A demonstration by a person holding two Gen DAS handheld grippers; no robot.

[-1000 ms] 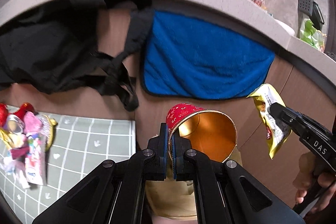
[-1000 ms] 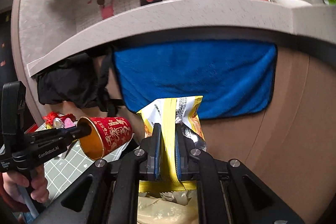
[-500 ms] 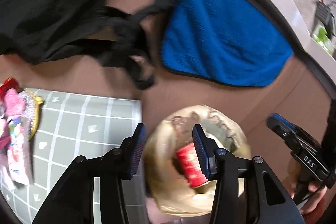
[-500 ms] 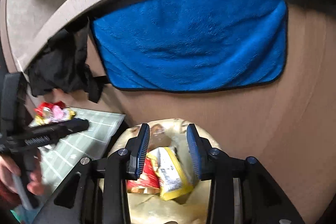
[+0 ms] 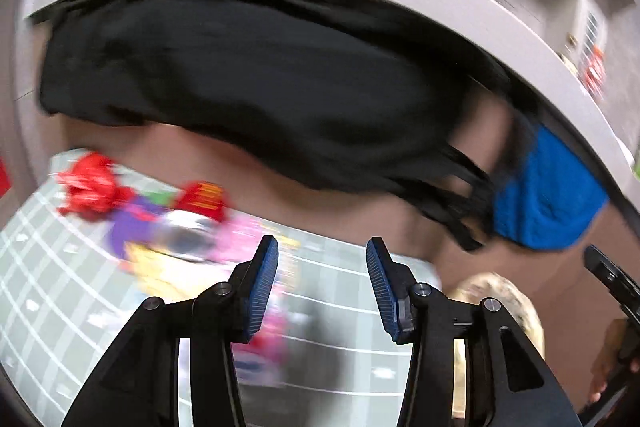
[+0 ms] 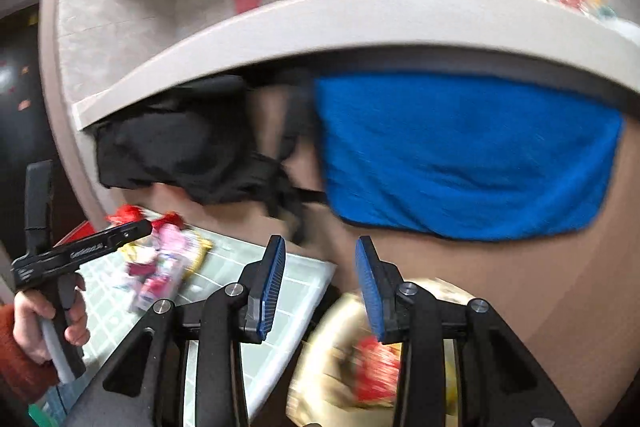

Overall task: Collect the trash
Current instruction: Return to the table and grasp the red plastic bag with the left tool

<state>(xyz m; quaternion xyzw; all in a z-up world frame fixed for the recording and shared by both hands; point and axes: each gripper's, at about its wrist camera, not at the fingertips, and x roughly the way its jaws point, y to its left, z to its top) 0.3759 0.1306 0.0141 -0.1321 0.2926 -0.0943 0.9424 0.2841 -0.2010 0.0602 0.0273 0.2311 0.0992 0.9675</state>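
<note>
My left gripper point(image 5: 322, 279) is open and holds nothing. It hangs over a green checked mat point(image 5: 60, 307), just right of a blurred pile of red, pink, purple and yellow wrappers point(image 5: 160, 227). My right gripper point(image 6: 320, 283) is also open and empty, above the mat's right edge point(image 6: 312, 275). Below it to the right, a tan trash bag point(image 6: 332, 359) gapes with the red cup point(image 6: 372, 367) inside. The bag point(image 5: 500, 299) also shows at the lower right of the left wrist view. The left gripper point(image 6: 144, 229) pokes in over the wrappers point(image 6: 164, 259).
A black cloth point(image 5: 260, 79) and a blue towel point(image 6: 460, 155) hang from the pale counter edge point(image 6: 360, 7) over a brown cabinet front. A hand in a rust sleeve point(image 6: 44, 323) grips the left tool. The right gripper's tip point(image 5: 596, 259) shows at the far right.
Both grippers opened; the red cup and the yellow snack packet fell into the bag. The left gripper swung left toward the wrapper pile. The right gripper also shifted left and looks higher.
</note>
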